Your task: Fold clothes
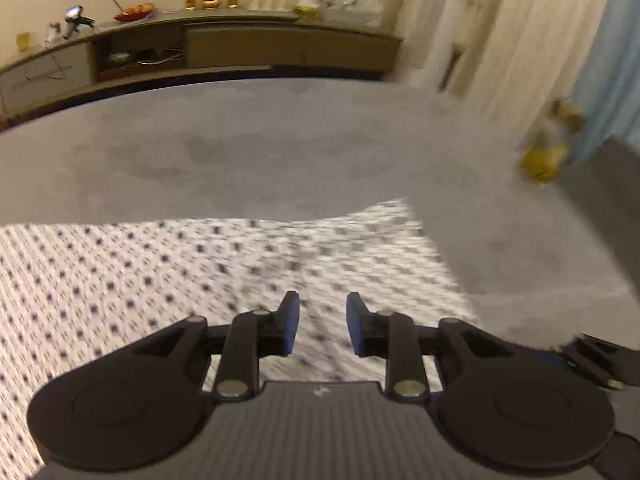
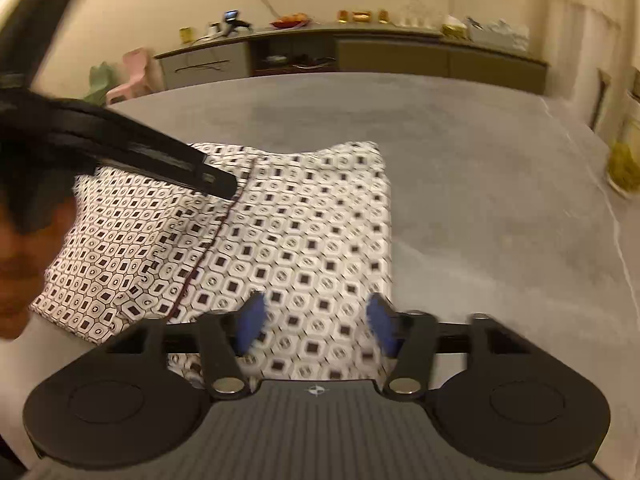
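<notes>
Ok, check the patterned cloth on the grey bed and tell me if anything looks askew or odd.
The patterned cloth is folded, but unevenly: its left layer lies skewed along the dark seam, and the far edge dips in the middle. Both the left gripper and the right gripper are open above it. Nothing on the bed looks spilled or damaged.

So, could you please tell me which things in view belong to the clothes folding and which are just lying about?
Part of the job:
- patterned garment, lying on the grey surface
- left gripper, open above the cloth
- right gripper, open above the cloth

Just lying about:
- sideboard with a fruit bowl on top
- pink chair
- curtain
</notes>
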Available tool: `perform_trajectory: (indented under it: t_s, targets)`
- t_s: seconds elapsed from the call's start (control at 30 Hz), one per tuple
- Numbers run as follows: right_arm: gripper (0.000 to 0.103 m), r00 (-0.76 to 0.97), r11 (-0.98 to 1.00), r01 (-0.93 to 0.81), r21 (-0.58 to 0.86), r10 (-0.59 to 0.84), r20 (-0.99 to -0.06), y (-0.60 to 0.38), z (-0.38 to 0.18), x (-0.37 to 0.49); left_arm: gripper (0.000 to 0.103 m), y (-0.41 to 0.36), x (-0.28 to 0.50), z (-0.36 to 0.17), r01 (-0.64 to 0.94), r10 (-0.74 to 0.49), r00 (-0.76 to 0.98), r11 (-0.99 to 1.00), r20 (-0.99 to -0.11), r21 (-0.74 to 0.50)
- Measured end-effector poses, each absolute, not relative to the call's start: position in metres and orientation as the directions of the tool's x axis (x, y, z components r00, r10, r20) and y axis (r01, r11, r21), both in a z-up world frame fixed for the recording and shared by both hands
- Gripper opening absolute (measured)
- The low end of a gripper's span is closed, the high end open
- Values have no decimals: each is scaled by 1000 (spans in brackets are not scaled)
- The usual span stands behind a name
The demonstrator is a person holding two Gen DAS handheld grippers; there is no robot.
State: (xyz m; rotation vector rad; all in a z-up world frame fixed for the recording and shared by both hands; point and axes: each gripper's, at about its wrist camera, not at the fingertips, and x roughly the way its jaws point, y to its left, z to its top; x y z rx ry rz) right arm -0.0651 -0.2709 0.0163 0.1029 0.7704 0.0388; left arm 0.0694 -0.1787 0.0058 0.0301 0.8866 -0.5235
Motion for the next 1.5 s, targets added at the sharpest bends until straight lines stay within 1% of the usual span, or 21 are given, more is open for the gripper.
perform_trajectory:
  t_s: [0.03, 0.13, 0.17, 0.2, 0.23, 0.33, 0.43, 0.5, 0.53, 0.57, 0.63, 0.7, 0.77, 0.8, 0.83, 0.97, 1.07, 1.2, 1.3, 1.43, 1.5]
  targets:
    - [89, 724, 993, 21, 115, 64, -687, -273, 18, -71, 32, -178, 64, 10, 459, -433, 512, 868, -741, -190]
    - [84, 716, 990, 37, 134, 67, -694, -274, 17, -80, 47, -182, 57, 22, 471, -454, 507, 858, -733, -205]
    - [67, 709, 990, 37, 133, 68, -702, -273, 15, -80, 51, -184, 56, 26, 473, -465, 504, 854, -728, -218]
    - [38, 709, 992, 32, 124, 65, -703, -271, 14, -81, 54, -186, 57, 28, 476, -473, 500, 850, -725, -226]
    - [17, 719, 994, 22, 105, 57, -693, -267, 16, -82, 56, -190, 57, 31, 483, -482, 495, 844, -723, -233]
    - [10, 779, 999, -20, 42, 42, -626, -252, 27, -91, 62, -205, 58, 38, 529, -510, 471, 816, -719, -232]
    - [8, 851, 994, -94, -54, 52, -523, -225, 40, -106, 66, -221, 56, 38, 589, -536, 436, 778, -723, -221]
    - [8, 871, 982, -148, -114, 75, -486, -205, 41, -111, 62, -227, 54, 37, 635, -532, 407, 749, -743, -189]
    - [8, 880, 974, -174, -144, 88, -468, -195, 42, -113, 39, -228, 54, 34, 651, -514, 405, 743, -756, -157]
    - [8, 885, 966, -198, -166, 103, -455, -186, 43, -115, 2, -226, 54, 30, 653, -486, 414, 748, -770, -121]
    - [8, 883, 953, -243, -181, 140, -447, -173, 43, -115, 2, -208, 56, 29, 634, -461, 449, 768, -766, -90]
    - [11, 879, 950, -279, -139, 194, -436, -171, 47, -115, 2, -169, 56, 40, 589, -473, 496, 799, -728, -117]
    - [22, 873, 948, -313, -63, 261, -411, -175, 55, -117, 2, -118, 55, 55, 524, -480, 550, 836, -684, -164]
    - [36, 868, 944, -330, 1, 304, -393, -180, 61, -118, 2, -91, 54, 59, 484, -469, 577, 856, -669, -183]
    - [42, 859, 936, -345, 65, 343, -381, -185, 65, -117, 2, -68, 56, 59, 444, -451, 595, 874, -666, -195]
    - [42, 802, 921, -340, 189, 389, -453, -181, 59, -90, 2, -7, 72, 28, 328, -389, 586, 916, -710, -231]
    - [41, 743, 928, -326, 180, 369, -559, -159, 45, -64, 3, 3, 74, 3, 303, -365, 563, 926, -742, -225]
    - [40, 705, 945, -317, 78, 290, -647, -139, 29, -52, 4, 9, 68, -12, 308, -359, 557, 927, -749, -215]
    - [41, 693, 943, -325, 74, 290, -660, -139, 30, -47, 5, 16, 63, -18, 310, -350, 568, 929, -745, -201]
    - [42, 707, 937, -319, 141, 335, -623, -153, 52, -34, 8, 21, 58, -18, 320, -421, 554, 904, -718, -283]
    - [40, 733, 951, -295, 91, 287, -617, -153, 66, -15, 8, 21, 58, -20, 324, -445, 542, 893, -713, -312]
